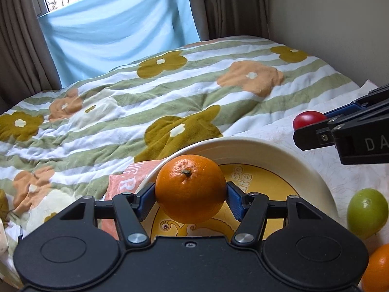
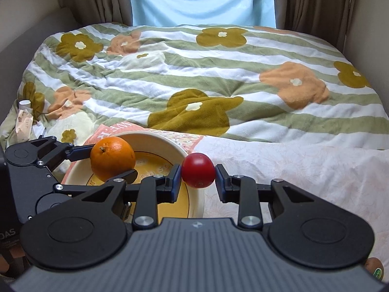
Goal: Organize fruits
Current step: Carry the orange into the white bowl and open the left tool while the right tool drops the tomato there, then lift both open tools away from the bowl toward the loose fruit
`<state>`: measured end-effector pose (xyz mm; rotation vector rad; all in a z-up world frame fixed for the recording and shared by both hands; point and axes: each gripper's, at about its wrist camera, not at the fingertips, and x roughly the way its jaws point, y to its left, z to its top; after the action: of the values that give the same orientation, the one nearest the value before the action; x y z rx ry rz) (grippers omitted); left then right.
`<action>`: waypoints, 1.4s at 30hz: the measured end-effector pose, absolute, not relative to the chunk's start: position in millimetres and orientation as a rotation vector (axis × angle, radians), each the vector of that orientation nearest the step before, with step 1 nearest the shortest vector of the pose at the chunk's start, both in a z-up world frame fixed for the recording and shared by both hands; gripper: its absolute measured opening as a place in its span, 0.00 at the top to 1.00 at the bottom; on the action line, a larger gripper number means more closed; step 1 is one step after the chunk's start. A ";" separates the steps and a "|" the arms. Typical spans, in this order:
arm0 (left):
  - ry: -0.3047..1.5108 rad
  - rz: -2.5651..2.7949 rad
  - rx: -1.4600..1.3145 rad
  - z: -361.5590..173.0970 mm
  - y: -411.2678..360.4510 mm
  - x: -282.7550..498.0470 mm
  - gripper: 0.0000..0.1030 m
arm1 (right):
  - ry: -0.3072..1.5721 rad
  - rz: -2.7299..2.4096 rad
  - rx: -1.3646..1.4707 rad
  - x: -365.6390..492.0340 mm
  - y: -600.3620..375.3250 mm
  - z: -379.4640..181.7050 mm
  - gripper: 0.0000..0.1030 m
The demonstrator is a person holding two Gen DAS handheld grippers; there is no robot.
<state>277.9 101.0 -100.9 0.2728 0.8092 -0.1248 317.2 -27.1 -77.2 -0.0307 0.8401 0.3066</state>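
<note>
Black tongs fill the foreground on both sides, each clamped on a fruit. Left gripper [image 1: 190,198] is half open around an orange [image 1: 190,188], pads pressed to its flanks, held above the bowl [image 1: 279,153]. Right gripper [image 2: 198,178] is pinched tight on a small red fruit [image 2: 198,170], which hangs by the bowl's right rim. Both loads look ready to go in, I'd say. Best lower each close to the yellow bottom before letting go, orange first, so nothing bounces out onto the quilt [image 1: 121,102]. A lime [image 1: 367,213] and another orange [image 1: 379,270] wait nearby on the bed.
</note>
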 end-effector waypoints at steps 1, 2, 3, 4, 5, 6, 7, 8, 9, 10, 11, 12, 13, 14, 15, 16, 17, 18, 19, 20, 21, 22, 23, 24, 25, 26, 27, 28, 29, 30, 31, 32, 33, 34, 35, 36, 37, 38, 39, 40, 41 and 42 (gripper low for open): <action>0.814 -0.127 0.270 -101.7 101.8 280.1 0.36 | 0.843 0.306 -0.033 317.4 -26.8 -77.9 0.57; 0.823 -0.130 0.263 -102.5 102.3 282.2 0.36 | 0.846 0.306 -0.034 317.7 -25.8 -78.0 0.57; 0.834 -0.133 0.256 -103.3 103.3 283.5 0.35 | 0.848 0.304 -0.035 317.8 -25.3 -78.0 0.57; 0.844 -0.140 0.247 -104.0 104.6 285.2 0.35 | 0.849 0.304 -0.035 317.9 -25.0 -77.6 0.57; 0.836 -0.141 0.246 -103.3 105.5 284.5 0.26 | 0.850 0.304 -0.033 318.6 -25.3 -77.1 0.57; 0.826 -0.141 0.254 -101.2 105.3 283.6 0.17 | 0.852 0.304 -0.030 319.6 -25.1 -75.8 0.57; 0.813 -0.140 0.262 -98.5 105.5 281.5 0.03 | 0.852 0.305 -0.028 320.2 -25.3 -74.4 0.57; 0.798 -0.139 0.267 -95.2 106.8 278.6 0.00 | 0.853 0.308 -0.027 320.7 -25.8 -73.3 0.57; 0.790 -0.139 0.268 -92.3 108.7 276.3 0.00 | 0.852 0.312 -0.026 321.0 -26.1 -72.1 0.57; 0.792 -0.137 0.264 -89.9 111.2 273.4 0.00 | 0.852 0.315 -0.026 321.2 -26.2 -70.5 0.57; 0.798 -0.134 0.254 -87.8 114.5 270.7 0.00 | 0.851 0.319 -0.028 320.8 -26.2 -69.5 0.57; 0.803 -0.130 0.241 -85.8 118.1 268.1 0.00 | 0.849 0.325 -0.031 320.6 -25.5 -68.6 0.57; 0.807 -0.126 0.228 -83.6 121.7 264.4 0.00 | 0.848 0.332 -0.036 319.9 -24.5 -68.2 0.57; 0.810 -0.124 0.219 -81.8 124.6 260.7 0.00 | 0.848 0.340 -0.040 319.8 -22.4 -67.7 0.57; 0.810 -0.116 0.210 -79.3 127.8 256.0 0.00 | 0.852 0.350 -0.042 320.0 -20.1 -68.3 0.57; 0.810 -0.107 0.202 -76.8 130.6 251.2 0.00 | 0.856 0.362 -0.042 320.3 -17.5 -69.3 0.57; 0.810 -0.102 0.191 -74.6 133.0 246.8 0.00 | 0.859 0.374 -0.045 320.4 -14.7 -70.6 0.57; 0.810 -0.098 0.181 -72.9 134.8 242.4 0.00 | 0.859 0.384 -0.052 320.6 -11.3 -72.6 0.57; 0.812 -0.094 0.169 -71.4 137.4 238.0 0.00 | 0.860 0.391 -0.063 320.6 -7.3 -74.6 0.57; 0.815 -0.088 0.159 -70.4 139.3 234.6 0.00 | 0.862 0.398 -0.072 320.5 -3.4 -76.9 0.57; 0.816 -0.085 0.151 -69.6 140.8 231.3 0.00 | 0.862 0.406 -0.077 320.3 0.5 -79.2 0.57; 0.820 -0.082 0.146 -69.2 142.0 228.3 0.00 | 0.861 0.411 -0.083 320.6 4.0 -81.6 0.57; 0.824 -0.080 0.146 -68.9 142.5 226.1 0.00 | 0.860 0.415 -0.088 320.8 6.5 -84.0 0.57; 0.826 -0.077 0.147 -68.5 143.1 224.3 0.00 | 0.859 0.420 -0.092 321.2 9.4 -86.5 0.57; 0.828 -0.076 0.147 -68.4 143.7 222.1 0.00 | 0.861 0.422 -0.094 321.9 11.9 -89.1 0.57; 0.827 -0.074 0.145 -68.3 144.7 219.5 0.00 | 0.865 0.423 -0.092 322.8 14.1 -91.4 0.57; 0.824 -0.071 0.142 -67.9 145.7 217.7 0.00 | 0.868 0.425 -0.086 323.2 15.2 -93.2 0.57; 0.824 -0.069 0.138 -67.7 146.9 215.9 0.00 | 0.871 0.427 -0.081 323.1 16.1 -94.7 0.57; 0.824 -0.066 0.135 -67.7 147.9 214.8 0.00 | 0.871 0.429 -0.078 322.0 16.8 -95.5 0.57; 0.824 -0.063 0.133 -67.8 148.7 213.5 0.00 | 0.869 0.428 -0.078 320.8 17.2 -95.4 0.55; 0.823 -0.061 0.130 -67.4 149.2 212.6 0.00 | 0.867 0.425 -0.080 321.1 17.0 -95.0 0.51; 0.821 -0.061 0.128 -66.7 150.4 209.9 0.00 | 0.861 0.427 -0.084 319.5 16.8 -93.2 0.47; 0.819 -0.061 0.127 -65.4 150.5 208.7 0.00 | 0.852 0.432 -0.085 316.9 16.6 -90.7 0.45; 0.817 -0.061 0.127 -64.0 150.5 207.6 0.00 | 0.844 0.436 -0.089 314.2 16.3 -87.5 0.44; 0.812 -0.059 0.126 -62.0 150.5 206.0 0.00 | 0.835 0.438 -0.093 310.6 16.2 -82.5 0.38; 0.808 -0.059 0.123 -59.8 151.3 203.8 0.00 | 0.825 0.435 -0.098 306.5 15.7 -77.5 0.22; 0.803 -0.057 0.119 -56.9 151.3 201.8 0.00 | 0.809 0.426 -0.102 302.5 14.5 -71.7 0.13; 0.797 -0.054 0.116 -53.5 150.7 199.6 0.00 | 0.790 0.417 -0.102 297.8 13.1 -66.4 0.00; 0.789 -0.051 0.114 -50.3 149.6 197.0 0.00 | 0.769 0.414 -0.098 291.7 10.8 -60.0 0.00; 0.781 -0.047 0.111 -46.2 148.8 193.7 0.00 | 0.754 0.416 -0.094 285.8 8.5 -54.2 0.00; 0.774 -0.043 0.110 -42.5 148.2 190.4 0.00 | 0.747 0.417 -0.094 281.1 6.5 -49.7 0.00; 0.767 -0.037 0.110 -38.9 147.2 186.9 0.00 | 0.743 0.413 -0.096 276.1 4.1 -45.1 0.00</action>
<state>186.9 147.2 -38.9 0.1100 0.7666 -0.0368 276.1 4.1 -45.1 -0.0957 0.7434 0.4133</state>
